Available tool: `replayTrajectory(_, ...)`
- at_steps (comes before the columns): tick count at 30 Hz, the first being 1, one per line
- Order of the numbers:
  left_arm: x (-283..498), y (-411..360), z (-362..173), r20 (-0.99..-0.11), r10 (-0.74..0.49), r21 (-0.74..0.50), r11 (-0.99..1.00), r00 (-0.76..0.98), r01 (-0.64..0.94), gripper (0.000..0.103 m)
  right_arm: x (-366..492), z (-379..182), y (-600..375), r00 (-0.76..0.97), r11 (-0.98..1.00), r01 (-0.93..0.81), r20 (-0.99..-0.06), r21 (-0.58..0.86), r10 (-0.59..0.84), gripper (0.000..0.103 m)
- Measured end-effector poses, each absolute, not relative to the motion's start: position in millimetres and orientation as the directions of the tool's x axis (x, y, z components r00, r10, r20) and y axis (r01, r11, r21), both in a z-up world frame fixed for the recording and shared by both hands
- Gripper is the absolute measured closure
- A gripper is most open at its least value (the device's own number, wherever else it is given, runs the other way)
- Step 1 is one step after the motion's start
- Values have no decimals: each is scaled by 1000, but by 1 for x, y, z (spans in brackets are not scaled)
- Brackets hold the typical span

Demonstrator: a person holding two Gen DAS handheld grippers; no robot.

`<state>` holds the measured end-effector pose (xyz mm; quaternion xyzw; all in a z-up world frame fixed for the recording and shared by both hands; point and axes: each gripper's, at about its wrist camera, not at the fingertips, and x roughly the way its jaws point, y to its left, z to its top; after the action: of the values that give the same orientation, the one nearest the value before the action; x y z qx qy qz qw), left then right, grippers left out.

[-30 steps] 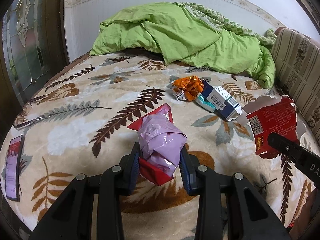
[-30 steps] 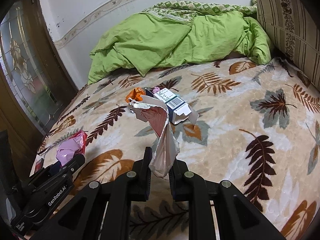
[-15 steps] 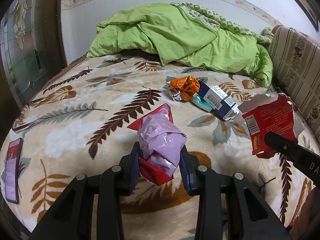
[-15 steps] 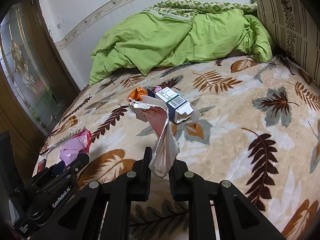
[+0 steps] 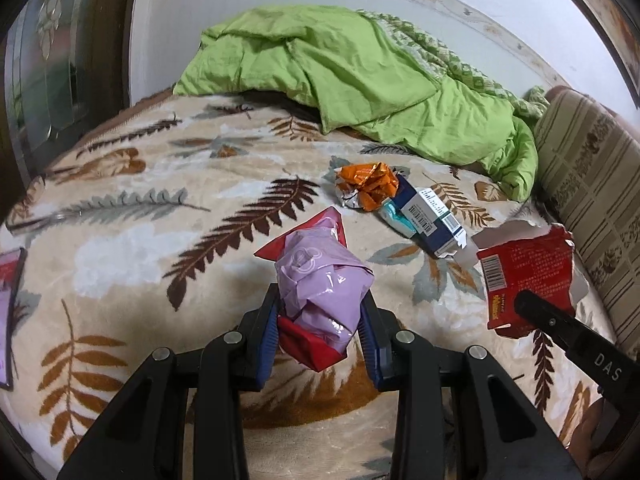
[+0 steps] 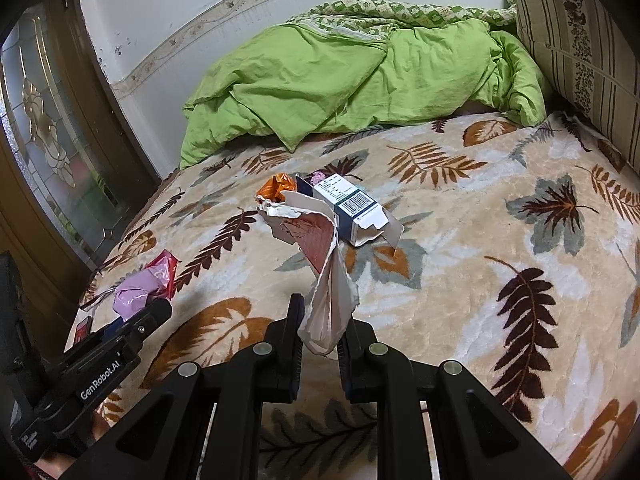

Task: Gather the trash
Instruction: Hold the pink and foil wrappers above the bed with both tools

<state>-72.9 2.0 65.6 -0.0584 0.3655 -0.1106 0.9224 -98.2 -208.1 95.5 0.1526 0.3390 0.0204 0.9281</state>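
My left gripper [image 5: 320, 320] is shut on a crumpled lilac plastic wrapper [image 5: 320, 280] bundled with a red wrapper [image 5: 308, 346], held above the leaf-patterned blanket [image 5: 140, 248]. My right gripper [image 6: 319, 330] is shut on a torn red-and-white packet [image 6: 320, 264], which also shows in the left wrist view as a red torn packet [image 5: 528, 272]. On the blanket farther back lie an orange foil wrapper [image 5: 368, 188], a blue-and-white carton [image 5: 428, 216] and a teal wrapper [image 5: 394, 216] under it. The right wrist view shows the carton [image 6: 348, 208] behind the held packet.
A rumpled green duvet [image 5: 360, 76] covers the far end of the bed. A striped cushion [image 5: 592, 184] lines the right side. A phone [image 5: 8, 312] lies at the blanket's left edge. A glass-panelled wooden door [image 6: 52, 148] stands left of the bed.
The left wrist view has rolled slightly and the scene sits a little differently in it. Both grips are unchanged and the right gripper has kept still.
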Motion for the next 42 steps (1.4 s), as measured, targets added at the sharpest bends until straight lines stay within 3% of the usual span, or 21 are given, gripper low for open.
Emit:
replayTrajectory(21, -88, -28, 70, -619, -187, -10, 973, 763, 230, 69, -97, 96, -213, 770, 942, 56, -615, 330, 170, 88)
replayTrajectory(42, -92, -32, 70, -614, -187, 0, 971, 767, 237, 69, -96, 93, -213, 767, 944, 57, -619, 326, 167, 87)
